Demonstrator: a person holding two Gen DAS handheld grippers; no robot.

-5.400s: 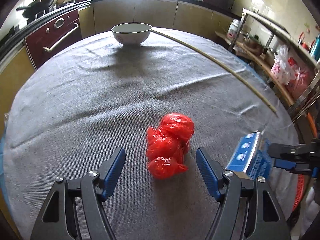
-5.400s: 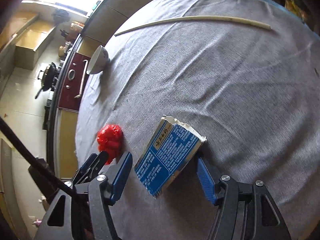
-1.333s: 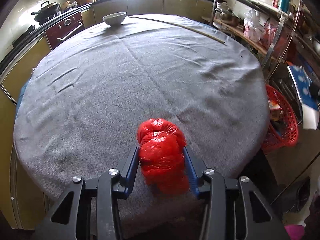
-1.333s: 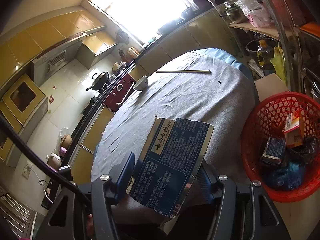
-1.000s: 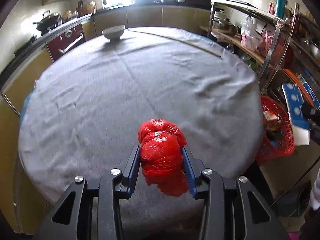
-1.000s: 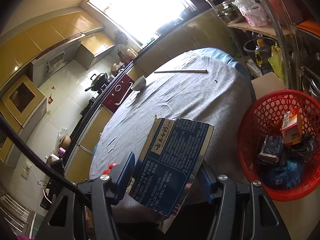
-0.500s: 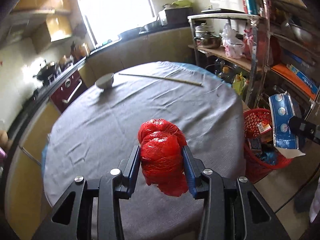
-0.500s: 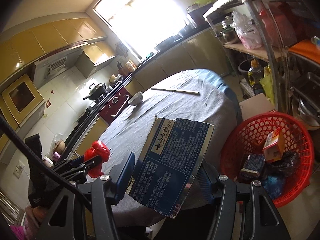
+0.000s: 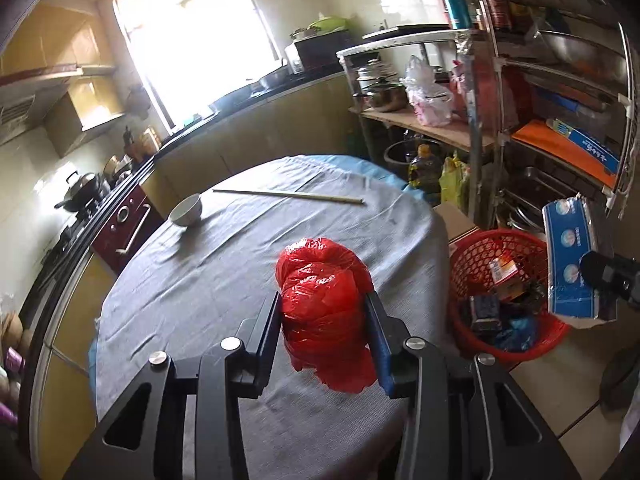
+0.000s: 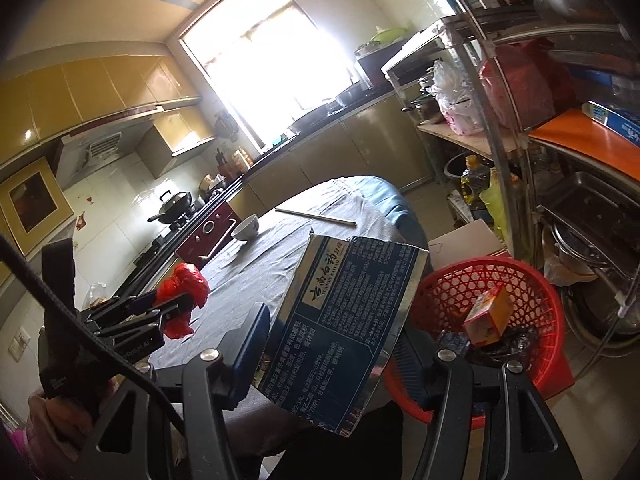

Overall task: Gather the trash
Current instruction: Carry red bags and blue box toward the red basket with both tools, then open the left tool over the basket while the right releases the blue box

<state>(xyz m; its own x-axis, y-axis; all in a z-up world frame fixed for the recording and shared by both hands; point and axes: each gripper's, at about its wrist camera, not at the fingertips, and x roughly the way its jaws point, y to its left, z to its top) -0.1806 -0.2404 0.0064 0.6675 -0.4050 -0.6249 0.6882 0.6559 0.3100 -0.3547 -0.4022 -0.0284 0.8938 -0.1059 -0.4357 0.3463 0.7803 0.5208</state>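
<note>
My left gripper (image 9: 323, 312) is shut on a crumpled red plastic bag (image 9: 324, 288) and holds it in the air above the near edge of the round table (image 9: 224, 264). The bag also shows in the right wrist view (image 10: 184, 296). My right gripper (image 10: 332, 328) is shut on a flattened blue carton (image 10: 344, 320), held up in the air beside the table. In the left wrist view the carton (image 9: 570, 264) hangs above the near side of a red mesh basket (image 9: 476, 248) on the floor. The basket (image 10: 532, 280) holds several pieces of trash.
A white bowl (image 9: 186, 210) and a long thin stick (image 9: 288, 195) lie at the table's far side. A metal shelf rack (image 9: 496, 128) with pots and bags stands right of the basket. Kitchen counters and a stove (image 9: 120, 216) run behind the table.
Both grippers have lifted their loads off the table and pulled back and up. The basket now lies closer below the carton. Both grips are unchanged.
</note>
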